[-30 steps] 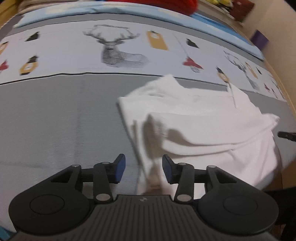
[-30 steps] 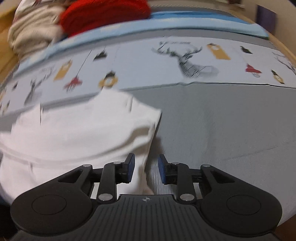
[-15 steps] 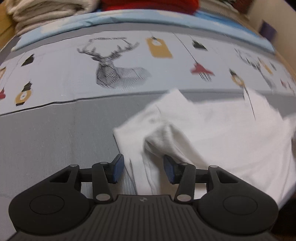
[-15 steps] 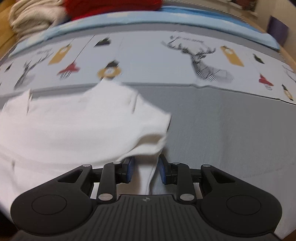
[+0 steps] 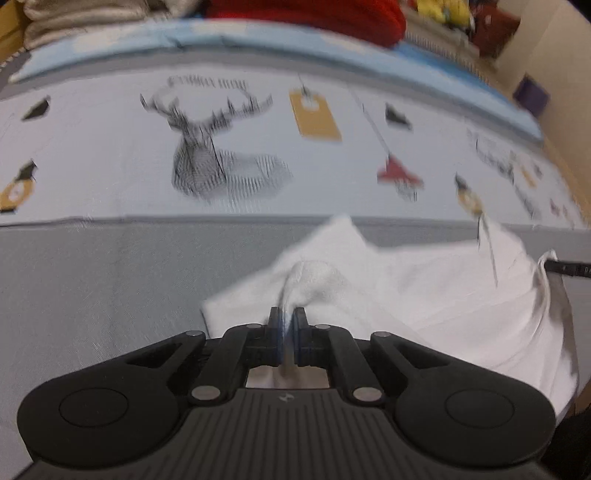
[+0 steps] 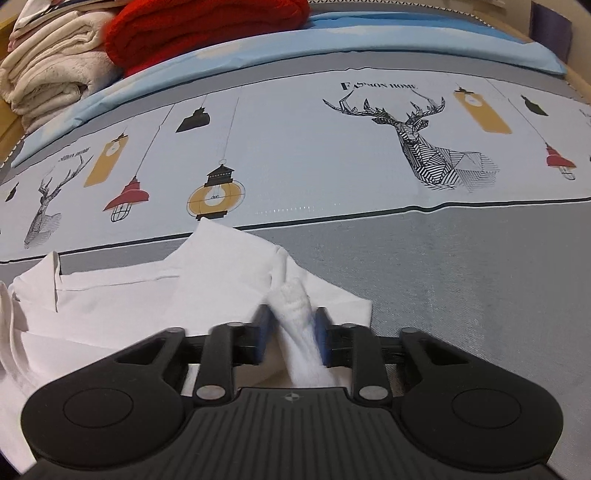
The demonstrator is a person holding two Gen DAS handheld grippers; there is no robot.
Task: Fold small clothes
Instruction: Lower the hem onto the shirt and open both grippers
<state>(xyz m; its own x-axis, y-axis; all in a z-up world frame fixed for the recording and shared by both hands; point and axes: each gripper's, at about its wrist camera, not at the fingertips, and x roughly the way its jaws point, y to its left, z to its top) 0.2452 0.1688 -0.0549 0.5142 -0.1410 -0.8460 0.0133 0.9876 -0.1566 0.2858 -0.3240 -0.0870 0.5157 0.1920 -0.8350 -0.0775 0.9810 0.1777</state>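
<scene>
Left tongs (image 5: pixel 287 320) pinch the small white cotton shirt (image 5: pixel 424 295); right tongs (image 6: pixel 292 325), jaws narrow, straddle its opposite bunched edge, apparently to lift a fold off the grey printed bedsheet (image 6: pixel 461 266) ahead.

**A bedroom at home**

The work surface is a bed (image 6: pixel 461 258) dressed in a grey and pale sheet printed with geometric deer heads (image 6: pixel 413 129), hanging lanterns (image 6: pixel 216 192) and the words "Fashion Home". At the far left sit folded cream blankets (image 6: pixel 48 74) beside a red knitted bundle (image 6: pixel 199 26), with a light blue pillow or quilt edge (image 6: pixel 332 44) running along the far side.
</scene>
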